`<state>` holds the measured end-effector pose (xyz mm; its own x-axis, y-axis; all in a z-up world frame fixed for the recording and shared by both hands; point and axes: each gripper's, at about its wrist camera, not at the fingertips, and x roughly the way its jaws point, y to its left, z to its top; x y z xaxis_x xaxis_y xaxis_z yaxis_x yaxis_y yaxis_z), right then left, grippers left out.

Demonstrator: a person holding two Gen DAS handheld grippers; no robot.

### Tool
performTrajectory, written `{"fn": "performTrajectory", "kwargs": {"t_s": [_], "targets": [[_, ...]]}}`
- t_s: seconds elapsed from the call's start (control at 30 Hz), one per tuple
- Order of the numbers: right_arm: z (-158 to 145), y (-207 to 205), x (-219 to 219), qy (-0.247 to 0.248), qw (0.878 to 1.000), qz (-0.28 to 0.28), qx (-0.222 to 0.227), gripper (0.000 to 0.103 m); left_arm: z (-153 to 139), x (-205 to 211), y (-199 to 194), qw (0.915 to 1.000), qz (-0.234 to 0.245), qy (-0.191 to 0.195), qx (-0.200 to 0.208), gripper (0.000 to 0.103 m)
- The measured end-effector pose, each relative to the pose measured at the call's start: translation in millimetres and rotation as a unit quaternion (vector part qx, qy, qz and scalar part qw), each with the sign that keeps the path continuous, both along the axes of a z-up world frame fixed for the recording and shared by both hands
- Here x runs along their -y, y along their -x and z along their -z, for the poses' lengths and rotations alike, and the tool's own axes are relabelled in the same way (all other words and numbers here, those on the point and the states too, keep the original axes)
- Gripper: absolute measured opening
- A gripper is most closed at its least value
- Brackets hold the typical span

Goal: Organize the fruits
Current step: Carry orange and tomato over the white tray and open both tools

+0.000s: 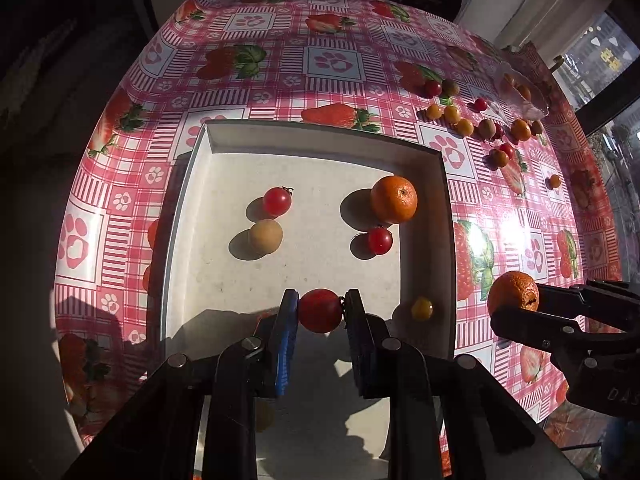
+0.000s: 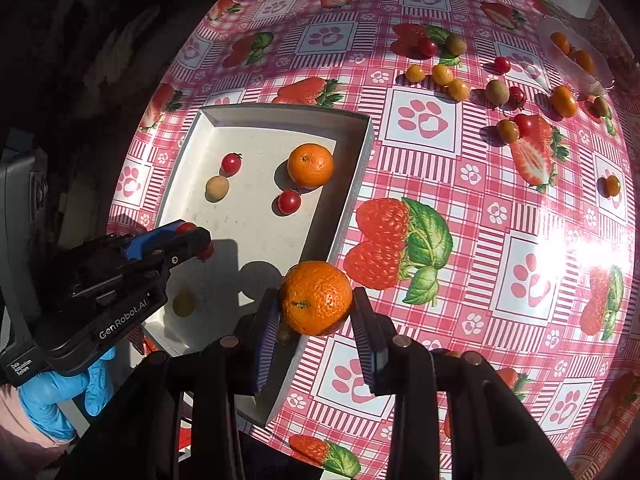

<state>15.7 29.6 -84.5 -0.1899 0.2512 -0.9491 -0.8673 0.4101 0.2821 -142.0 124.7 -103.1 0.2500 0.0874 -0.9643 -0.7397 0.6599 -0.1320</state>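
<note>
My left gripper [image 1: 320, 312] is shut on a red cherry tomato [image 1: 320, 311] and hangs over the near part of the white tray [image 1: 436, 208]. My right gripper [image 2: 316, 308] is shut on a mandarin [image 2: 316, 298] just above the tray's right rim [image 2: 360, 160]. Inside the tray lie another mandarin [image 1: 394, 199], two red cherry tomatoes [image 1: 277, 201] [image 1: 380, 240], a tan round fruit [image 1: 265, 237] and a small yellow fruit [image 1: 422, 309]. In the right wrist view the left gripper [image 2: 196, 240] shows at the left, held by a blue-gloved hand [image 2: 60, 396].
Several small red, yellow, orange and green fruits [image 2: 452, 80] are scattered on the pink strawberry tablecloth [image 2: 424, 120] at the far right. A clear dish [image 2: 580, 60] with orange fruits stands at the far right edge. Sun glare covers the cloth to the right.
</note>
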Motion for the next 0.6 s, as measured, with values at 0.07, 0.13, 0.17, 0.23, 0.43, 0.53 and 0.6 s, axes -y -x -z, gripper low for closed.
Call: {"fn": "performTrajectory", "kwargs": {"t_s": [0.07,0.13,0.17,0.23,0.43,0.53,0.6], "targets": [[3,4,-11,0.002,1.0,-0.006,0.0,0.039,3,-6,1,1.0,-0.001,0.001,-0.001,0.025],[7,6,-19,0.005,1.0,-0.01,-0.001,0.039,6,-11,0,1.0,0.001,-0.001,-0.004,0.025],[8,7,-23,0.006,1.0,-0.012,-0.002,0.039,8,-13,-1,1.0,0.003,-0.001,-0.006,0.025],[13,8,-31,0.009,1.0,-0.016,-0.002,0.039,13,-18,-4,1.0,0.005,-0.001,-0.008,0.025],[30,13,-54,0.023,0.999,-0.026,-0.004,0.039,27,-24,-14,0.9995,0.022,-0.001,-0.022,0.025],[40,16,-62,0.031,0.999,-0.034,-0.004,0.039,34,-26,-17,0.9992,0.028,0.004,-0.028,0.025],[46,16,-67,0.037,0.999,-0.038,-0.004,0.039,37,-27,-18,0.9991,0.029,0.008,-0.03,0.025]]}}
